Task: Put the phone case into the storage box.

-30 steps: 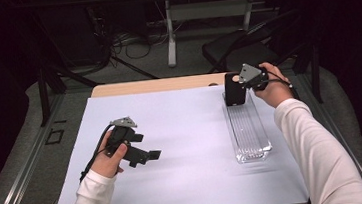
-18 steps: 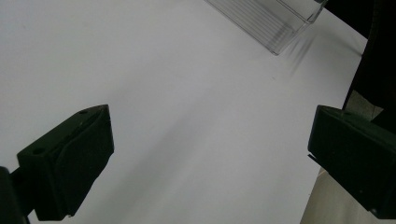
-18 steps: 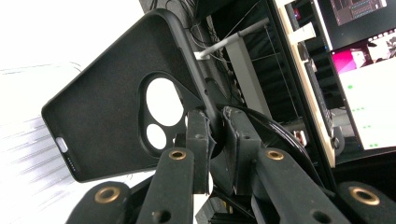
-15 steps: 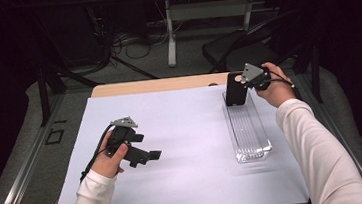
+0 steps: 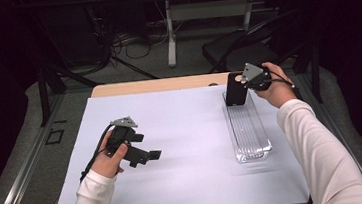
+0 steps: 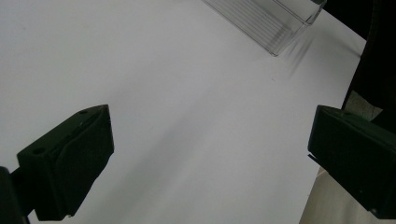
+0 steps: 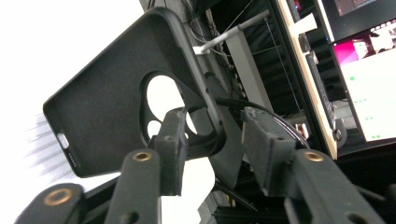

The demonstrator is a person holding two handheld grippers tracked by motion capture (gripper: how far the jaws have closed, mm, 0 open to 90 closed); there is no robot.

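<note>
Two handheld grippers are in view, one in each of a person's hands, over a table covered by one white sheet (image 5: 183,147). On the person's right, the right gripper (image 7: 212,140) holds one black phone case (image 5: 235,89); in the right gripper view its two jaws stand a little apart, the case's curved edge near the camera cut-out passing between them and touching the left jaw, so whether the grip is firm cannot be told (a gap shows beside the right jaw). From the high view the case stands upright at the far end of one long clear plastic tray (image 5: 248,130), which lies lengthwise on the right side of the sheet. On the person's left, the left gripper (image 5: 146,155) hangs just above the sheet, well apart from the tray, its two jaws wide apart with nothing between them, as the left gripper view shows. Compared with a second ago, the case sits much the same at the tray's far end, with the right hand (image 5: 273,90) shifted very slightly; the left hand (image 5: 109,156) and its gripper have not noticeably moved. The tray's far end is hidden behind the case, and whether the case's lower edge rests inside the tray or hovers over it is hard to make out. Both sleeves are cut off at the bottom edge of the high view.
</note>
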